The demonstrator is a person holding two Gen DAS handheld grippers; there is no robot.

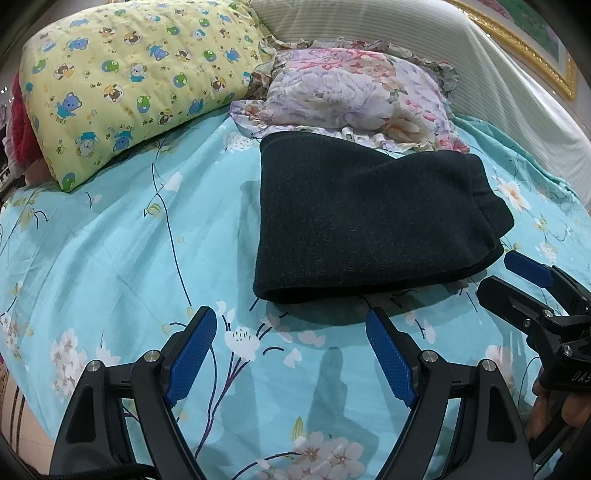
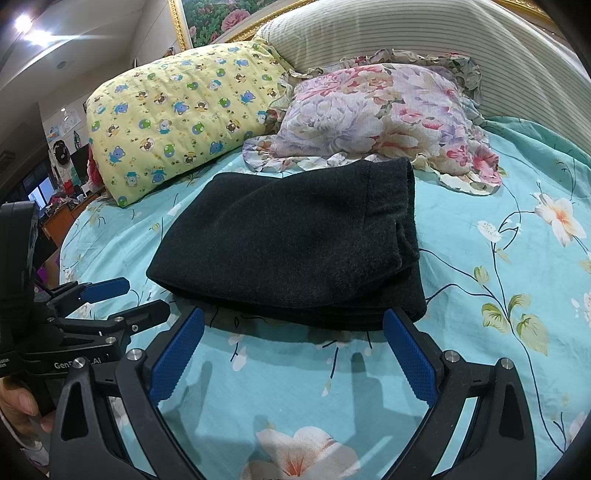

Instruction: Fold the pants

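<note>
On floral bedsheet (image 1: 110, 240), folded pants (image 1: 362, 221)

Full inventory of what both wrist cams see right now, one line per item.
pants: 1, dark charcoal, folded into a compact stack on the bed, just ahead of both grippers, far edge against the floral pillow.
bedsheet: 1, turquoise with white flowers, covers the bed.
cartoon pillow: 1, yellow with bear print, at the head of the bed, left of the floral pillow.
floral pillow: 1, pink and lilac, ruffled edge, behind the pants.
headboard: 1, pale striped, behind the pillows.
picture frame: 1, gold, on the wall.
left gripper: 1, black with blue pads, open, empty.
right gripper: 1, same, open, empty.
</note>
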